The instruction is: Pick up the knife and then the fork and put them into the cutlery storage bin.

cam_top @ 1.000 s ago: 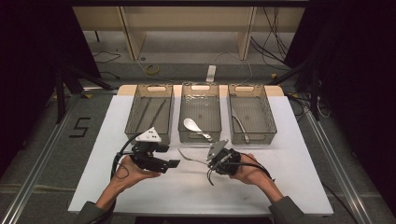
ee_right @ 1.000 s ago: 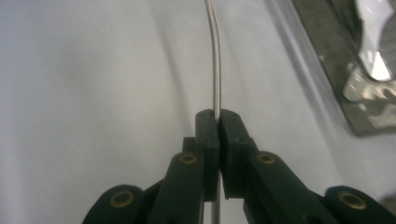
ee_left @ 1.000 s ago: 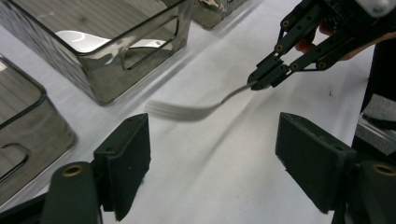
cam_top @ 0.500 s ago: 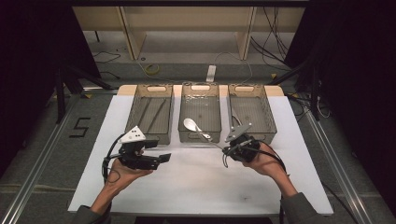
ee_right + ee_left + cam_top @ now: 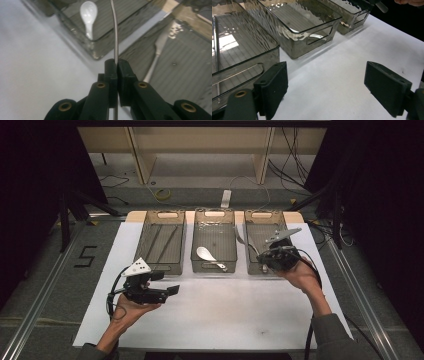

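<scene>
My right gripper (image 5: 116, 65), clamped on a fork (image 5: 114, 30), hung over the right bin (image 5: 254, 217); next, lower and release. My left gripper (image 5: 324, 87) gaped, having just been opening, empty.

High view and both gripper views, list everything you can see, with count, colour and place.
Bins: three, smoky clear plastic, in a row at the table's far edge.
Spoon: one, white, in the middle bin.
Chopsticks: what looks like a pair, dark, in the left bin.
Utensil in right bin: one, silvery, lying on the bin floor.
Thin metal utensil: one, silvery, clamped edge-on, over the right bin.
Table: one, white top.
Digit 5: one, black, on the floor at left.
Left gripper: black, fingers wide apart, nothing between them, above the table.
Right gripper: black, fingers shut on the thin metal utensil.
</scene>
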`<action>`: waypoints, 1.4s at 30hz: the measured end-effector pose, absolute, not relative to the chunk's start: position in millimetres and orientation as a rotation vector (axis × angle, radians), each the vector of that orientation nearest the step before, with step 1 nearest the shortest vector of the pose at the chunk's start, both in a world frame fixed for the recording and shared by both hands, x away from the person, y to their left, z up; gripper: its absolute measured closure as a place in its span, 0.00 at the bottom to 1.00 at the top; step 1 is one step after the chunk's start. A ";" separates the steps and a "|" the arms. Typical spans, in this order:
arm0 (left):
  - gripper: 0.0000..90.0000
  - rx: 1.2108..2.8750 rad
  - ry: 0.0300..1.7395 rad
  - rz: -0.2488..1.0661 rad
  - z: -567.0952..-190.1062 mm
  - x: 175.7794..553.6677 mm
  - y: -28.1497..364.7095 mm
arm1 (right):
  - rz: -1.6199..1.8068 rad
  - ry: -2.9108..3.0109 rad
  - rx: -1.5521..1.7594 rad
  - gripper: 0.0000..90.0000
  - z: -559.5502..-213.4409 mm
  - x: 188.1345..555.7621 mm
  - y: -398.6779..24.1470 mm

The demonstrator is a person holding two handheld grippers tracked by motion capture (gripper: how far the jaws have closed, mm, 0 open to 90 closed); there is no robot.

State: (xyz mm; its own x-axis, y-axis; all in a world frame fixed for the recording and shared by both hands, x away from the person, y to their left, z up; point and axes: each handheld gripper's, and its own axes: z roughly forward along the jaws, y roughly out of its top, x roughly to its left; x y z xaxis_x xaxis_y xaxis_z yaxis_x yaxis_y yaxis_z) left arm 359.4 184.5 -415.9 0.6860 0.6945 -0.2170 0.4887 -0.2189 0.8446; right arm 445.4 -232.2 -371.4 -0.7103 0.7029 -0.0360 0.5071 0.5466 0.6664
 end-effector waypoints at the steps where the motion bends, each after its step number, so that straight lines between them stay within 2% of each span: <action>1: 0.20 1.878 0.928 0.255 -416.1 359.4 184.5 | 0.929 2.478 1.020 0.98 -369.5 449.5 -234.4; 8: 0.19 1.882 0.930 0.257 -417.1 358.3 183.9 | 0.894 2.419 1.151 0.98 -362.1 475.2 -244.8; 17: 0.18 1.889 0.933 0.276 -417.1 358.0 183.6 | 0.795 2.384 1.291 0.98 -372.2 502.5 -248.6; 39: 0.17 1.898 0.944 0.272 -418.1 359.1 183.2 | 0.633 2.357 1.512 0.96 -404.7 530.6 -250.7; 42: 0.17 1.898 0.943 0.270 -418.1 358.9 183.0 | 0.664 2.363 1.532 0.81 -405.1 531.1 -249.7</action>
State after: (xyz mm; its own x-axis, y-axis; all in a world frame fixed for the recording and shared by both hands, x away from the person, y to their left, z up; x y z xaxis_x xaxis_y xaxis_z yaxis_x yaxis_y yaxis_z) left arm 358.9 183.0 -418.1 0.6760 0.7091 -0.2003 0.4957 -0.2365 0.8357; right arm 531.1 -249.7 -405.1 -0.4170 0.9081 0.0388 0.7954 0.3439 0.4990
